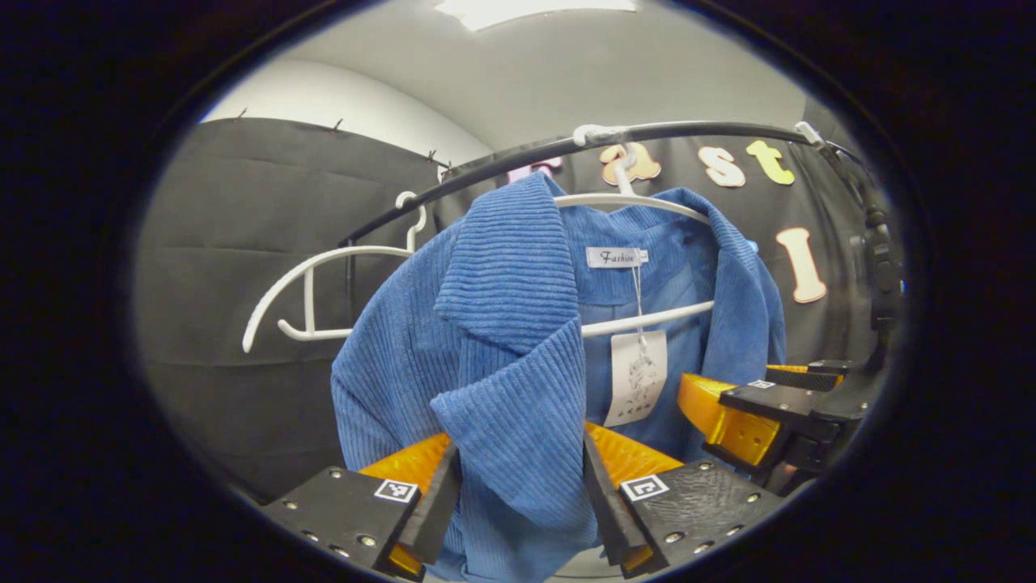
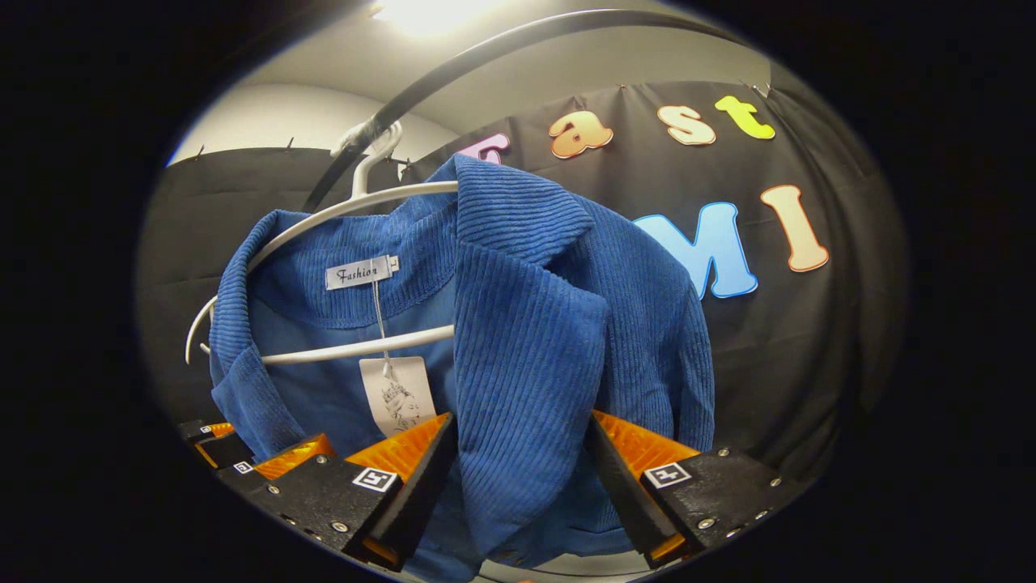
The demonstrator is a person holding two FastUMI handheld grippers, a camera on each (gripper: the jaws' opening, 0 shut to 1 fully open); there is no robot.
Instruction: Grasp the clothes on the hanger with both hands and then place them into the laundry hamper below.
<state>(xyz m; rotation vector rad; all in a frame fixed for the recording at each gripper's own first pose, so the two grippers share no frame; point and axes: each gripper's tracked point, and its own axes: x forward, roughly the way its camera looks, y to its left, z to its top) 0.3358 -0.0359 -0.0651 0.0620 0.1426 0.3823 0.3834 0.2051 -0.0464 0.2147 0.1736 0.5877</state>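
The left gripper [image 1: 518,494] clamps the blue corduroy jacket [image 1: 518,340] by one lapel; the right gripper [image 2: 518,478] clamps the other. Beyond the fingers the jacket hangs on a white hanger [image 2: 324,214], hooked over a black rail [image 1: 502,162].

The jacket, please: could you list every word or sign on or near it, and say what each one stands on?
Neck label, sewn inside the collar of the jacket: one short script word, not quoted here.
Hang tag, on a string below that label: a drawing; any print is too small to read.
Square markers: coded patterns, no words.
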